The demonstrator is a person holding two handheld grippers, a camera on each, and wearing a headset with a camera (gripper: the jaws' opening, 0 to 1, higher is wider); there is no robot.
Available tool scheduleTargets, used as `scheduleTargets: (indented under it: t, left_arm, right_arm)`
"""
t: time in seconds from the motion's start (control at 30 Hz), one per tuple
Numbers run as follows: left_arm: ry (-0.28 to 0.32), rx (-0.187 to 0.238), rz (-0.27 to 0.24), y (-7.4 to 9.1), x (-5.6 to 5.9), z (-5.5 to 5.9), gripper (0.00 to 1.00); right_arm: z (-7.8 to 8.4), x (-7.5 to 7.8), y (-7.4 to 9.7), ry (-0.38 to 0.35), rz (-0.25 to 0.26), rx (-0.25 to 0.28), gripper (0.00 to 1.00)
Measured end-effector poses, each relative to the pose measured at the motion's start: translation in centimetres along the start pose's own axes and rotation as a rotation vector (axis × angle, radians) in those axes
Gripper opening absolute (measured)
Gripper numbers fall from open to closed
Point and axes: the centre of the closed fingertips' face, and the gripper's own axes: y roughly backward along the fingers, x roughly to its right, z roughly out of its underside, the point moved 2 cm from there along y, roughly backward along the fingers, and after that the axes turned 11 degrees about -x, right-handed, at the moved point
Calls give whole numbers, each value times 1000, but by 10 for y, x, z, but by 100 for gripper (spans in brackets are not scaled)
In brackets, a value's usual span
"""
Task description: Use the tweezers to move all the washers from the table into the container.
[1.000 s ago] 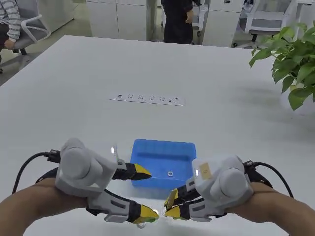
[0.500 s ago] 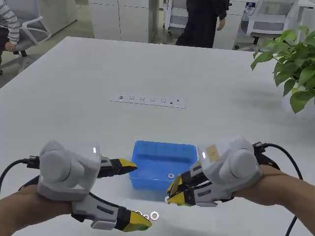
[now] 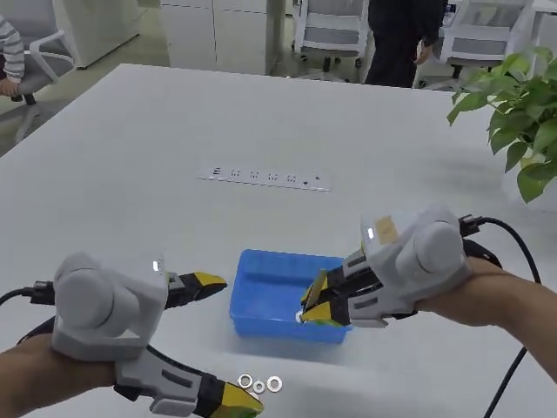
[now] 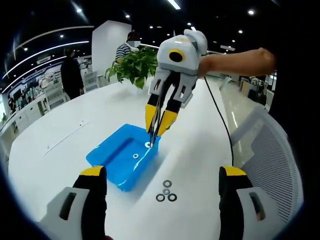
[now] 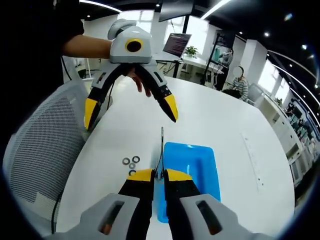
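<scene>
A blue container (image 3: 261,300) (image 4: 112,155) (image 5: 195,170) sits on the white table. My right gripper (image 3: 313,305) (image 4: 157,125) (image 5: 160,175) is shut on thin metal tweezers (image 4: 155,117) (image 5: 161,142), whose tips hang over the container's near right part. At the tips sits a washer (image 4: 148,144); another washer (image 4: 135,156) lies on the container floor. Three washers (image 3: 259,383) (image 4: 166,191) (image 5: 131,164) lie together on the table in front of the container. My left gripper (image 3: 222,341) (image 4: 162,170) (image 5: 131,116) is open and holds nothing, left of the container.
A power strip (image 3: 265,178) lies farther back on the table. A potted plant (image 3: 518,113) stands at the right edge. Office chairs and people are beyond the far edge. A cable (image 3: 513,261) trails from the right gripper.
My right gripper has carried the tweezers from the table in front of the container up and over it. The left gripper has drawn back to the left, uncovering three washers.
</scene>
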Motion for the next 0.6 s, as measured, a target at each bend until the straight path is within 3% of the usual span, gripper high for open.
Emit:
scheduleTargets:
  t: [0.6]
  left_arm:
    - [3, -4, 1, -4, -7, 0, 99]
  right_arm:
    - [11, 31, -22, -5, 41, -15, 8]
